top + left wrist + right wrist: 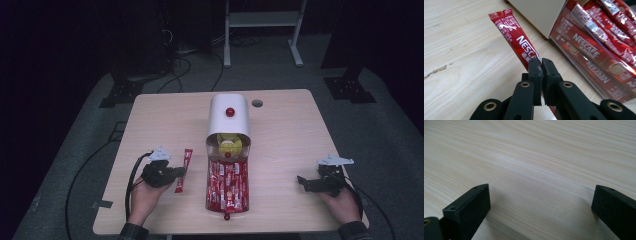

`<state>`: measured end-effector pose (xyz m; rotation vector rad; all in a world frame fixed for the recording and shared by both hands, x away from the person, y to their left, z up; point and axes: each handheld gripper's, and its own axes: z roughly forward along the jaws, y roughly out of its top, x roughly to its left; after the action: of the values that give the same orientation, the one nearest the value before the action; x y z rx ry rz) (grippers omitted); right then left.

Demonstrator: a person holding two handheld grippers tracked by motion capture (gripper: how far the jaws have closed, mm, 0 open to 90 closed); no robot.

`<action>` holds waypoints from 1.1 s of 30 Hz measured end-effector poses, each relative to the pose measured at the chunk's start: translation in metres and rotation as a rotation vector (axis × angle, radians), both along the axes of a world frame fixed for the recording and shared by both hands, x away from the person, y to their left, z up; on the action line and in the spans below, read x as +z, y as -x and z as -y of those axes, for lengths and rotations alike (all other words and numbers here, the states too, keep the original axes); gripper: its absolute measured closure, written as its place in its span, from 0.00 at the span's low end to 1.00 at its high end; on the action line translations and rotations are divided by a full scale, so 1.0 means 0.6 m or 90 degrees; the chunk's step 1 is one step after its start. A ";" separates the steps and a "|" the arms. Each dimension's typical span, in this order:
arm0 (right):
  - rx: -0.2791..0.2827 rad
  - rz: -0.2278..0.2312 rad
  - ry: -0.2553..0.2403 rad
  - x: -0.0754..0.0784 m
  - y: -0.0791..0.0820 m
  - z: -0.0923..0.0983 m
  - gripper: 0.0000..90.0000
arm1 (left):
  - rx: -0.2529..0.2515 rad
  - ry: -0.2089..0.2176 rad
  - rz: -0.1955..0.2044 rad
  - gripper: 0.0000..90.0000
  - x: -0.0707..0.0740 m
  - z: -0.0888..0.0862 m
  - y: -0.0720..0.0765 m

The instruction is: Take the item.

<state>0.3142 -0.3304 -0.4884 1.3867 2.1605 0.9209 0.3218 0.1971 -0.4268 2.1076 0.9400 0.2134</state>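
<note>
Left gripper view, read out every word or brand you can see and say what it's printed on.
"NESCAFE": on the red sachet clamped in the left gripper, cut off by the jaws.
"NESCAFE": on the sachets in the clear tray.
Smaller print and Chinese characters on the sachets: too blurred to read.
High view: the sachets' print is too small to read.

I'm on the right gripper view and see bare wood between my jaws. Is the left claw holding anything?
Observer: Yes, the left claw is shut on a red coffee stick.
Operator: Where did it likely come from?
Observer: A clear tray packed with the same sticks lies mid-table, beside that claw.
Operator: What's behind the tray?
Observer: A white dispenser with a red knob.
</note>
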 end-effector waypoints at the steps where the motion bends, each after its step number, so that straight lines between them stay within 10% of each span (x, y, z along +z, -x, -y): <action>1: 0.000 0.000 0.000 0.000 0.000 0.000 0.02 | 0.001 -0.002 -0.001 0.97 -0.002 0.001 -0.001; 33: 0.000 0.003 0.002 0.000 -0.001 0.000 0.02 | 0.016 -0.047 -0.037 0.96 -0.056 0.017 -0.028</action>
<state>0.3148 -0.3305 -0.4886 1.3821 2.1567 0.9201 0.3384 0.1870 -0.4604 2.1809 1.0073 0.2026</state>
